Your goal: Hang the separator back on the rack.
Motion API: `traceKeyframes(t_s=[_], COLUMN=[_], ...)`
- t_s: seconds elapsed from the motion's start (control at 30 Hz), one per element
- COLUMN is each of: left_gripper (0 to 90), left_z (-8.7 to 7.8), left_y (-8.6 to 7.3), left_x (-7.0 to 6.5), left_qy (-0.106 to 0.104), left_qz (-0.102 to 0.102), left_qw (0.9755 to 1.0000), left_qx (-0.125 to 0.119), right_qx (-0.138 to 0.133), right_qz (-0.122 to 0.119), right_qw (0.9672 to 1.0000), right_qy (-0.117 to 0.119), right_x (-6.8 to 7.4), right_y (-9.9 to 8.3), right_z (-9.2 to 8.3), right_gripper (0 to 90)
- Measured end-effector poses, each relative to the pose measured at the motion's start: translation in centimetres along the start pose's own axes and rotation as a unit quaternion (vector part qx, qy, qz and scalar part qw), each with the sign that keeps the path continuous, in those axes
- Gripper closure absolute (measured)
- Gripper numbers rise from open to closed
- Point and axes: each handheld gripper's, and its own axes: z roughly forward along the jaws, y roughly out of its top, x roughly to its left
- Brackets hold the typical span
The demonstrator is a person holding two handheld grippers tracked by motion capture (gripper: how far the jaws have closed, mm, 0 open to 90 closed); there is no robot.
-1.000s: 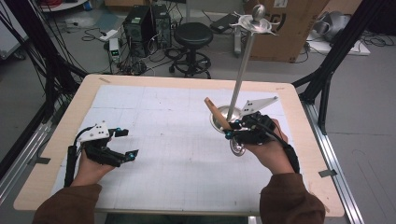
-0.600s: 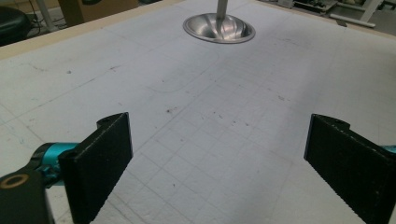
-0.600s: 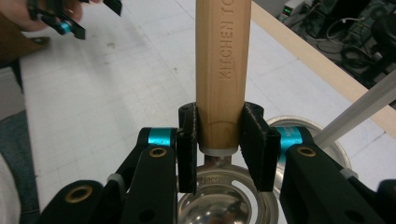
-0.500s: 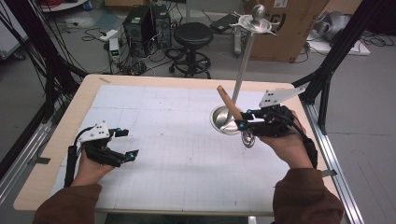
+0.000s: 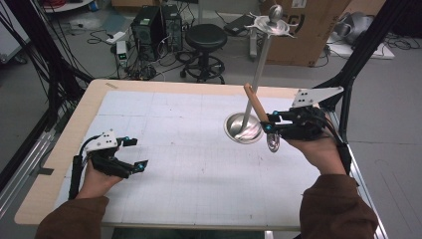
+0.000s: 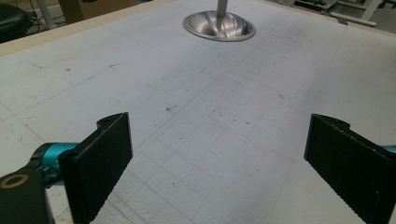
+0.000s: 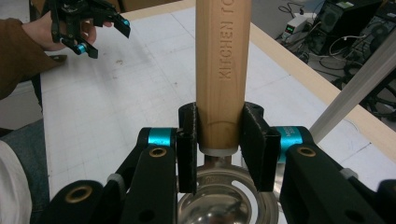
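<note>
My right gripper [image 5: 269, 128] is shut on the wooden handle [image 5: 255, 105] of a kitchen utensil, just above its round metal head [image 5: 273, 143]. The handle [image 7: 222, 60] rises between the jaws and is stamped with lettering; the shiny head [image 7: 219, 200] hangs below them. The utensil is held just right of a metal stand's round base [image 5: 242, 128], handle leaning toward its pole [image 5: 257, 74]. The pole carries a hook ring at its top [image 5: 271, 20]. My left gripper [image 5: 136, 153] rests open at the table's left, nothing between its jaws [image 6: 217, 163].
A white gridded mat [image 5: 189, 149] covers the wooden table [image 5: 94, 99]. The stand's base [image 6: 219, 25] lies far ahead in the left gripper view. The left hand and its gripper [image 7: 100, 32] appear far off in the right gripper view. Floor clutter, a stool [image 5: 205, 37] and boxes stand beyond the far edge.
My right gripper has carried the utensil to the right, from over the stand's base to just beside it. The left gripper has stayed put.
</note>
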Motion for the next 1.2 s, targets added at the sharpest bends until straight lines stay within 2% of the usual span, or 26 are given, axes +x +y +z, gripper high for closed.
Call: traceKeyframes(t_s=[0.27,0.43,0.9,1.07,1.2], left_gripper=[8.4,8.3,8.3,8.3,8.3], left_z=[0.1,0.1,0.2,0.2,0.2], left_y=[0.0,0.0,-0.1,-0.1,-0.1], left_x=[0.0,0.0,0.0,0.0,0.0], left_qy=[0.0,-0.001,-0.002,-0.001,-0.003], left_qz=[0.0,0.0,-0.001,-0.001,0.001], left_qw=[1.0,1.0,1.0,1.0,1.0], left_qx=[0.002,0.002,0.004,0.005,0.006], right_qx=[-0.016,-0.021,-0.05,-0.065,-0.064], right_qz=[-0.003,-0.004,0.015,0.021,0.025], right_qw=[0.9998,0.9995,0.9971,0.9957,0.9953], right_qy=[-0.01,-0.025,-0.055,-0.062,-0.068], right_x=[-0.6,-1.2,-3.2,-3.7,-4.4], right_y=[0.5,0.7,1.0,1.2,1.5], right_z=[-1.3,-2.4,-5.8,-6.7,-7.0], right_gripper=[68.7,68.7,68.7,68.7,68.7])
